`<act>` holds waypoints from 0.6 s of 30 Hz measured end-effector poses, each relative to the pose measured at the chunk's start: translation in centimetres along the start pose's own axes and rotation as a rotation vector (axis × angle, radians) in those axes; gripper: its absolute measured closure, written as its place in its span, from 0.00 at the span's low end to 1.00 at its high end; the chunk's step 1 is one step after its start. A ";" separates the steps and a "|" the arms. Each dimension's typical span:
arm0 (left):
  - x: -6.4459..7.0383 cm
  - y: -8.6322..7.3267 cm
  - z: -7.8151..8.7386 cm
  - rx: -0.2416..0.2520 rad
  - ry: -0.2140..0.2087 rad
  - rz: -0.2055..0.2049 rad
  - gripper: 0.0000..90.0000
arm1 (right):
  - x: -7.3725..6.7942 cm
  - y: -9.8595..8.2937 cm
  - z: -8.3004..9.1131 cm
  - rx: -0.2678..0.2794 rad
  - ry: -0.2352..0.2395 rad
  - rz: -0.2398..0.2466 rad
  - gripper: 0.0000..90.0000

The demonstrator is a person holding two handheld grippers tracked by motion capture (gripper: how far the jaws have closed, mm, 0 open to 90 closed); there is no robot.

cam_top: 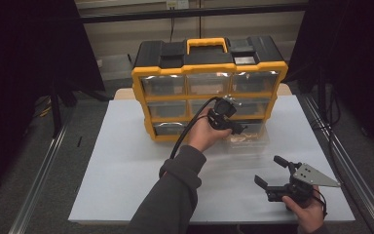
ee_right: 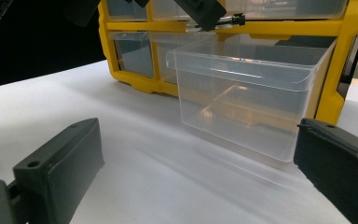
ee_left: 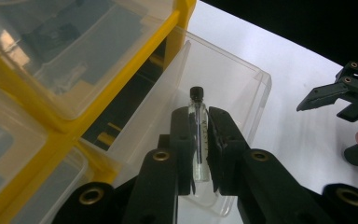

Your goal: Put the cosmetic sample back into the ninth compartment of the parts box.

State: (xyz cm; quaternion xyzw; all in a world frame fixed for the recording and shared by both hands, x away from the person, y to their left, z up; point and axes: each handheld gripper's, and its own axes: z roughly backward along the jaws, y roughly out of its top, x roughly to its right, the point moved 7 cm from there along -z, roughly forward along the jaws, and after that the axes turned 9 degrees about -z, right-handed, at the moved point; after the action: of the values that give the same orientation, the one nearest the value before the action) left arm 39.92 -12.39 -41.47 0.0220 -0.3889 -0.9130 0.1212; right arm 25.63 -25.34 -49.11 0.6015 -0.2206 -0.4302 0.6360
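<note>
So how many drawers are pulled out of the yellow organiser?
1: the clear plastic drawer at the bottom right of the yellow and black organiser, under the left claw with its small glass vial.

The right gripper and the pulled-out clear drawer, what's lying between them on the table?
Nothing: in the right gripper view, bare white table runs from the open right gripper to the clear drawer.

The vial [ee_left: 199, 140] looks like clear, glossy glass with a matt black cap. The pulled-out drawer [ee_right: 247, 107] is smooth transparent plastic — shiny. The left claw [ee_left: 199, 154] is matt black plastic — the counter [cam_top: 126, 165] a smooth, matt white.
</note>
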 end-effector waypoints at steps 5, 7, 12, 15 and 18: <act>0.0 0.0 -0.3 0.000 0.004 0.001 0.90 | 0.1 0.1 0.0 0.005 -0.004 -0.001 0.00; 0.0 0.0 -0.4 -0.003 0.002 -0.006 0.90 | 0.1 0.1 0.0 0.005 -0.003 -0.001 0.00; 0.0 0.0 -0.6 -0.007 0.005 -0.003 0.90 | 0.1 0.1 0.1 0.003 -0.001 0.000 0.00; 0.0 -0.1 -0.8 -0.004 0.005 -0.007 0.90 | 0.1 0.1 0.1 0.002 0.001 0.001 0.01; -0.1 -0.1 -0.9 -0.001 0.012 -0.011 0.90 | 0.1 0.1 0.1 0.003 0.001 0.002 0.01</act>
State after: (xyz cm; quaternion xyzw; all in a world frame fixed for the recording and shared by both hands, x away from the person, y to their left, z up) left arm 40.11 -12.95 -42.16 0.0299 -0.3876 -0.9137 0.1184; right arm 25.64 -25.44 -49.04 0.6023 -0.2213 -0.4292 0.6357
